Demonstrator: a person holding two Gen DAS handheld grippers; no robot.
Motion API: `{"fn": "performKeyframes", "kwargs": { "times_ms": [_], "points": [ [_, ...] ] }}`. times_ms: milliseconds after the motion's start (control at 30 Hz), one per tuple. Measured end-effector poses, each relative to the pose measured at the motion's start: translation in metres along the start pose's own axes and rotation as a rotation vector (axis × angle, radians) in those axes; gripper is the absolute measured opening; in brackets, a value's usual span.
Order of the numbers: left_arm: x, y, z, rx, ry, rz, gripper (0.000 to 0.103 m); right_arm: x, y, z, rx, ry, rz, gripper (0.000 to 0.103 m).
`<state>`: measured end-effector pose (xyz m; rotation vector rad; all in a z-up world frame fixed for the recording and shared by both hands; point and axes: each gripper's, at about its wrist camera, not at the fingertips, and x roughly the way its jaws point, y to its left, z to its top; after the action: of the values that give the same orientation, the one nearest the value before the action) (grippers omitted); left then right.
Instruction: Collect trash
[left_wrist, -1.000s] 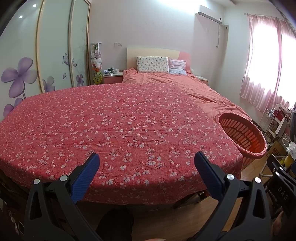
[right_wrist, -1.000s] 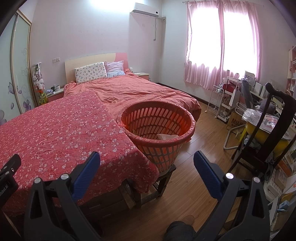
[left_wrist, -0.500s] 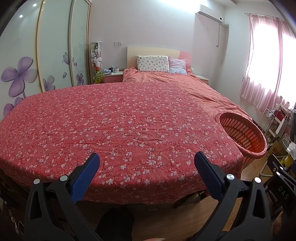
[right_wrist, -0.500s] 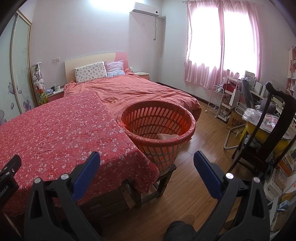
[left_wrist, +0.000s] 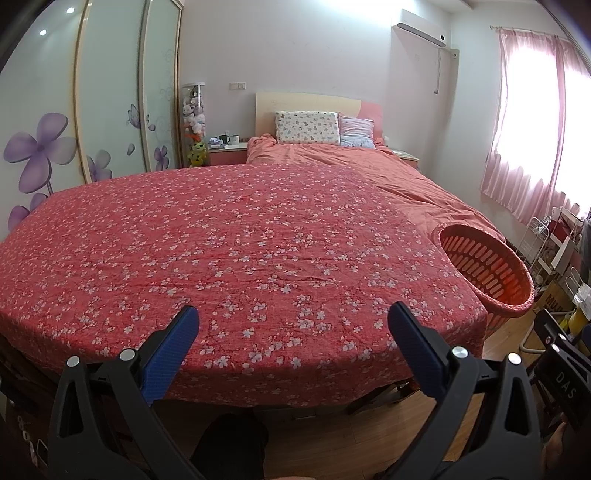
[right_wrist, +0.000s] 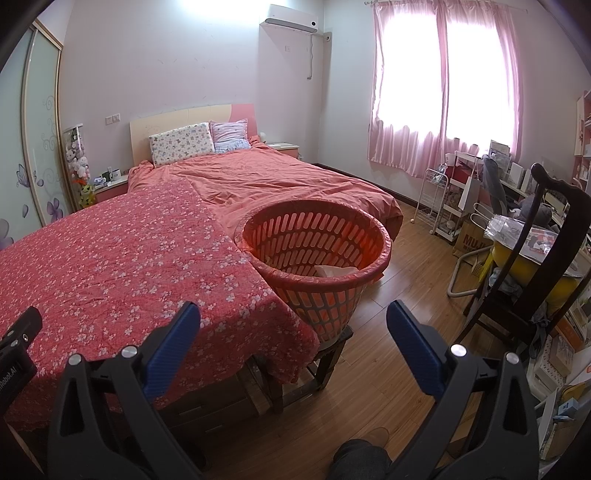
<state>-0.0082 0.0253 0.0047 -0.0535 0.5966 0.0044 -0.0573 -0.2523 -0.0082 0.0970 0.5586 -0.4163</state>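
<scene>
Trash: a crumpled white piece (right_wrist: 334, 271) lies at the bottom of the round orange slotted plastic basket (right_wrist: 317, 258); only my right view looks down into it.
Basket position: it stands on a dark wooden stool (right_wrist: 325, 354), touching the corner of the red cloth with small white blossoms (right_wrist: 122, 266).
Basket from the left: in my left view the basket (left_wrist: 484, 269) sits at the far right edge of the cloth (left_wrist: 240, 251), and I see only its inner wall, not its contents.
Left gripper: my left gripper (left_wrist: 293, 334) has its blue-padded fingers (left_wrist: 173, 349) spread wide, with nothing between them, above the near edge of the cloth.
Right gripper: my right gripper (right_wrist: 293, 332) is likewise spread wide and holds nothing; it hangs near the basket, over the cloth's corner and the wooden floor (right_wrist: 406, 291).
Each other: the left view catches part of the other black tool at its right edge; the right view shows a black part at its left edge.
Left view only: the sliding wardrobe doors with purple flowers (left_wrist: 40, 147) take up the left side.
Right view only: a dark wooden chair (right_wrist: 532, 266), a white wire trolley (right_wrist: 436, 199) and the pink curtains (right_wrist: 439, 92) full on.
Both views: the bed with an orange quilt (right_wrist: 280, 181) and two pillows (right_wrist: 183, 142) lies beyond the cloth.
</scene>
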Motion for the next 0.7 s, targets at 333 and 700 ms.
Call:
{"fn": "performKeyframes", "kwargs": {
  "times_ms": [333,700],
  "points": [
    [-0.0003,0.0001,0.0010,0.001,-0.002,0.003,0.101,-0.0001,-0.0004,0.0009,0.000,0.000,0.000,0.099],
    [-0.0036,0.0024,0.0031,0.003,-0.011,0.004,0.101,-0.0002,-0.0006,0.0014,0.000,0.000,0.000,0.099]
  ]
}}
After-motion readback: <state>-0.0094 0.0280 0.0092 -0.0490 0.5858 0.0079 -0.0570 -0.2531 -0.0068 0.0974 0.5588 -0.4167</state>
